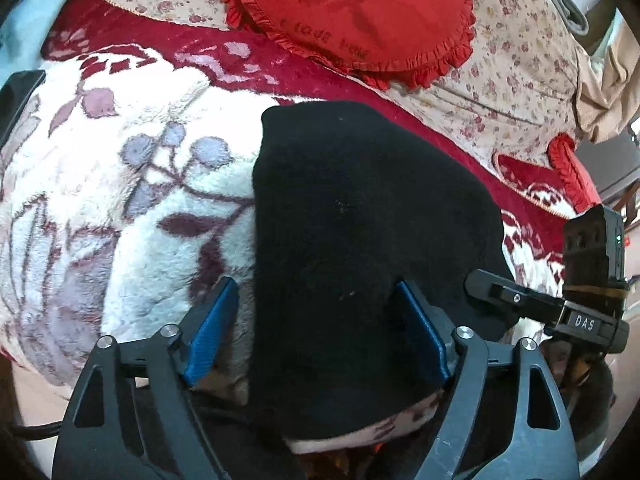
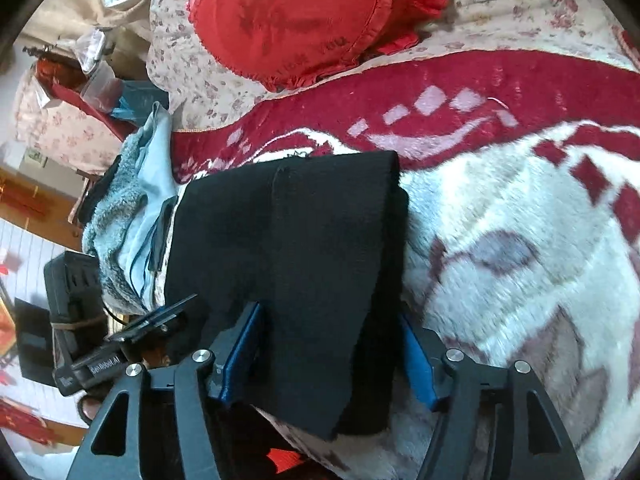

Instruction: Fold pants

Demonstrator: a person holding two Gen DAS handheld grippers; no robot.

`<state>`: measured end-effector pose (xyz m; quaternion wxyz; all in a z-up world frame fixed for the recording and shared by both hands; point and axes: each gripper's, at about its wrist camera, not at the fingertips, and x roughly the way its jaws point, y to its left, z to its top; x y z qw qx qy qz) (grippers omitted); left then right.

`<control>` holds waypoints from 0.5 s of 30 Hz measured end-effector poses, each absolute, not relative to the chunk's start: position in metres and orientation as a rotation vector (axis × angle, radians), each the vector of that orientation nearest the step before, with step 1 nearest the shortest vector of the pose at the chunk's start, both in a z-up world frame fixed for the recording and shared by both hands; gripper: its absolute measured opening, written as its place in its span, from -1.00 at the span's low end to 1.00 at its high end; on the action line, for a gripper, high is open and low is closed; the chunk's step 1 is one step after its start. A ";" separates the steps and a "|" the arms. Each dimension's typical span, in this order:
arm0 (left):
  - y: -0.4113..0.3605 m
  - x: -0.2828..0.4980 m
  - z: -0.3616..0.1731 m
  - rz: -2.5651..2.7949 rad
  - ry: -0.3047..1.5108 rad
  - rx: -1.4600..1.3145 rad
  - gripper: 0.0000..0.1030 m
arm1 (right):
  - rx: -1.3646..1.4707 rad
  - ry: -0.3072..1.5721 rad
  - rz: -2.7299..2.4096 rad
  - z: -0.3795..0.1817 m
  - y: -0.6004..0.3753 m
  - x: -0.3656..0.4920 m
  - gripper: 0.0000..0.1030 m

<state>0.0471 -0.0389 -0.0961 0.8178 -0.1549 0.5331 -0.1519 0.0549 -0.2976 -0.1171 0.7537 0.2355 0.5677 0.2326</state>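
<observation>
Two open grippers straddle the folded black pants (image 1: 360,240). Left gripper (image 1: 316,336): blue pads apart, unclamped, cloth lying loose between and ahead of them on a plush red-and-white floral blanket (image 1: 100,200). Right gripper (image 2: 328,356): jaws likewise spread, a stacked hem edge between them. Judged light, limp, matte knit; best pinched at layered edges. Beyond lies a ruffled red cushion (image 2: 288,20).

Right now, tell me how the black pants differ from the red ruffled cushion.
The black pants are plain and dark; the red ruffled cushion is bright with a frilled edge. The pants lie flat on the fleece blanket; the cushion sits further back on the floral cover. Both are soft fabric.
</observation>
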 end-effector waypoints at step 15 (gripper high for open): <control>-0.043 0.076 -0.039 -0.313 1.016 -0.235 0.09 | 0.374 1.051 0.497 -0.065 -0.278 0.069 -0.08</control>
